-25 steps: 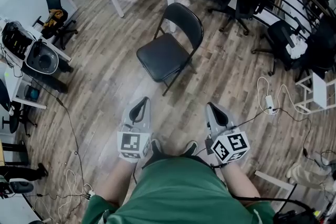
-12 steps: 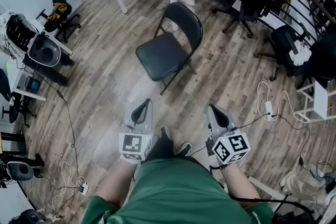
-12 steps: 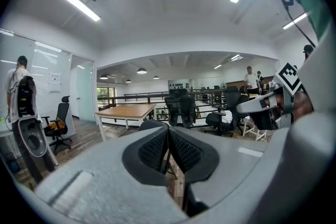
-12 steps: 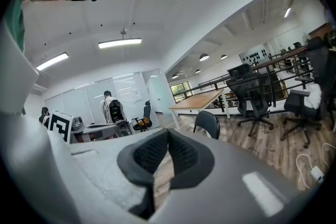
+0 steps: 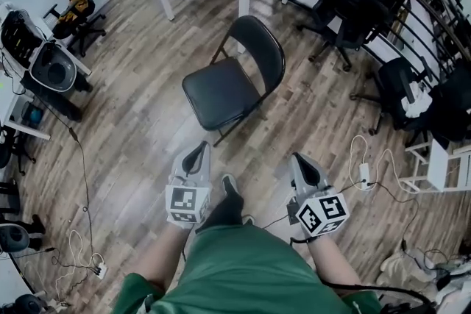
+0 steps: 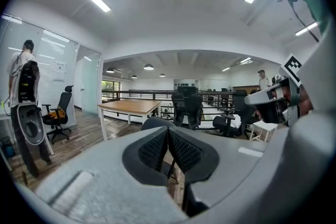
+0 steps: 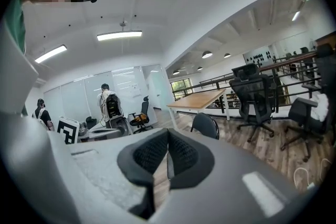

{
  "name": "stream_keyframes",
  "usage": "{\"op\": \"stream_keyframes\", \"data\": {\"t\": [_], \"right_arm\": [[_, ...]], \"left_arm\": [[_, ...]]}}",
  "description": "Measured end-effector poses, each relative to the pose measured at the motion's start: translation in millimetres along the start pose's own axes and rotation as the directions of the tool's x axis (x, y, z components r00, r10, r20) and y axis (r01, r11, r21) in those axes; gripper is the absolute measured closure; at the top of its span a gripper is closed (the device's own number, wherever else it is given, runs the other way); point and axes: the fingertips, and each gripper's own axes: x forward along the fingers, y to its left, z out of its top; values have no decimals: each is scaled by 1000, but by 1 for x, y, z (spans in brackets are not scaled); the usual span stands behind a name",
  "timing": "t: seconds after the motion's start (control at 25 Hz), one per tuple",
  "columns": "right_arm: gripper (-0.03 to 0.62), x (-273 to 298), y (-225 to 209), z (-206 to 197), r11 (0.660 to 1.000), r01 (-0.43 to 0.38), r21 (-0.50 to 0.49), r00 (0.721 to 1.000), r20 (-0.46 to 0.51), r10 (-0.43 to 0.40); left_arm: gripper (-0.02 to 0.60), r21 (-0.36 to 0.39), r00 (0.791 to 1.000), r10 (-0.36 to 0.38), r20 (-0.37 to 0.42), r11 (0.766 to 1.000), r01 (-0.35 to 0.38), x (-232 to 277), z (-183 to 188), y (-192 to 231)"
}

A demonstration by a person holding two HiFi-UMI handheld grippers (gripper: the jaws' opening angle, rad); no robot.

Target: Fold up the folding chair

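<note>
**A:** How is the chair (image 5: pixel 232 77) looking?

**B:** It is standing unfolded on the wood floor (image 5: pixel 140 121). It is black all over, with a flat padded seat, a rounded back and thin tube legs. In the head view the seat is facing down and left, and the back is rising at its far right side.

**A:** Where is it sitting from the fingers?

**B:** It is straight ahead of both pairs and well apart from them, with nothing touching it. The left gripper (image 5: pixel 197 152) and right gripper (image 5: pixel 301 160) are hanging side by side, both pointing toward it.

**A:** And the fingers themselves?

**B:** Both pairs are pressing together tip to tip, with nothing between them. Each gripper view is showing that plainly.

**A:** What is getting hidden?

**B:** In the left gripper view the gripper's own body is covering nearly all of the chair. Only the top of the back (image 6: pixel 155 122) is peeking over the fingers, and a bit of leg is showing in the slit below them. In the right gripper view only the back is clearing the gripper, just right of the fingers. The seat and legs are lying out of sight there. In the head view the seat is covering most of the legs, and the hinges are too small to make out.
</note>
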Motion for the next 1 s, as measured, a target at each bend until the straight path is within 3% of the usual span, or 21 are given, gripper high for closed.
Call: {"op": "stream_keyframes", "data": {"t": [0.36,0.72,1.0], "right_arm": [[589,105,-24,57,997,8,-73,1000,-6,-8],[589,183,-43,89,994,-15,-106,999,-30,12],[589,244,-95,109,994,-39,-104,999,-37,35]], "left_arm": [[569,-53,1000,21,16,998,-20,82,15,69],[569,-85,997,64,-33,994,-66,123,11,121],[569,-85,987,133,-85,986,-140,160,5,141]]}}
